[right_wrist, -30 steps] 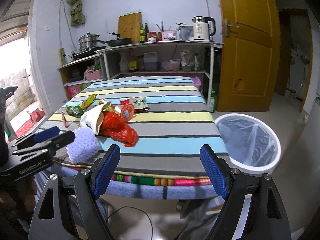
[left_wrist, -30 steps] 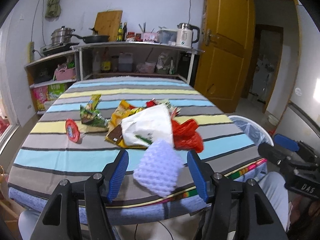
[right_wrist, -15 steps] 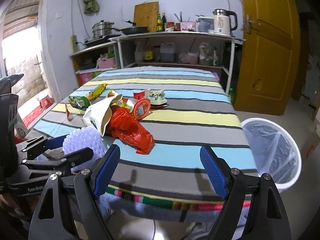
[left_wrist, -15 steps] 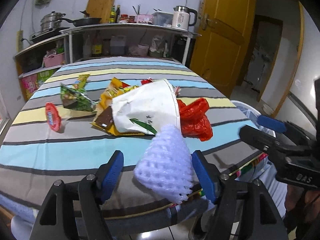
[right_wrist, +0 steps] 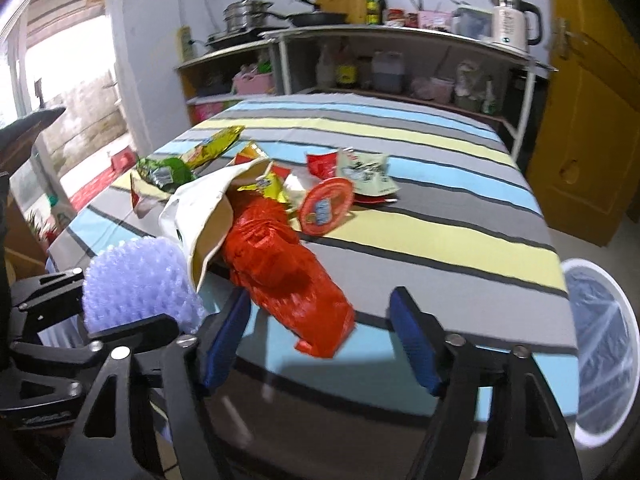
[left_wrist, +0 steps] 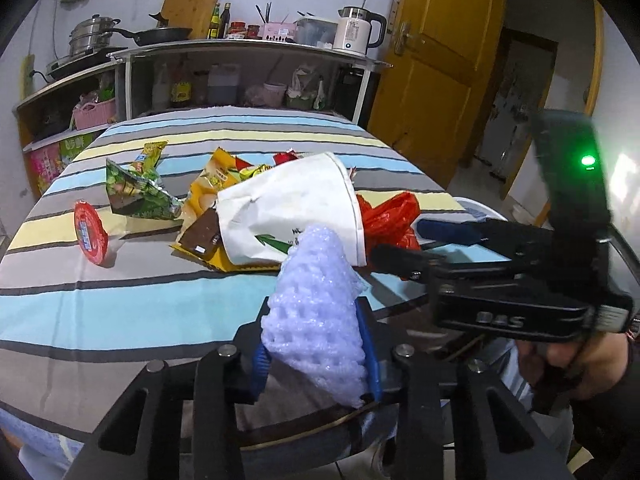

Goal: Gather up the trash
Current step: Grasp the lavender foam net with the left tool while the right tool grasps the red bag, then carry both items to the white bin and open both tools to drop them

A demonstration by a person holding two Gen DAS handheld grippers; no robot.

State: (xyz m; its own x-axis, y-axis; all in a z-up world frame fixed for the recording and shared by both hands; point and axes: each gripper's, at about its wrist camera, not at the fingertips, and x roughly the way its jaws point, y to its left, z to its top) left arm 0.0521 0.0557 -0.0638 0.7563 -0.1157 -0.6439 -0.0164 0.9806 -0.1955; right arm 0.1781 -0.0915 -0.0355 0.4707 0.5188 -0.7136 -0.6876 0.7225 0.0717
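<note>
Currently the left claw (left_wrist: 316,354) is clenching onto the foam net (left_wrist: 316,316); the right claw (right_wrist: 320,344), unclenched, is narrowing around the red bag (right_wrist: 288,276), which needs a centred grip.

Cut off by the right edge: white-lined trash bin (right_wrist: 600,364). Mostly hidden behind the white paper bag (left_wrist: 296,216): yellow snack wrapper (left_wrist: 212,184). Unreadable: print on the red lid (right_wrist: 326,208).

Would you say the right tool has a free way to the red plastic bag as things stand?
Probably yes: the red bag lies between the closing right tool fingers, nothing covers its near end, though a white paper bag overlaps its far end.
</note>
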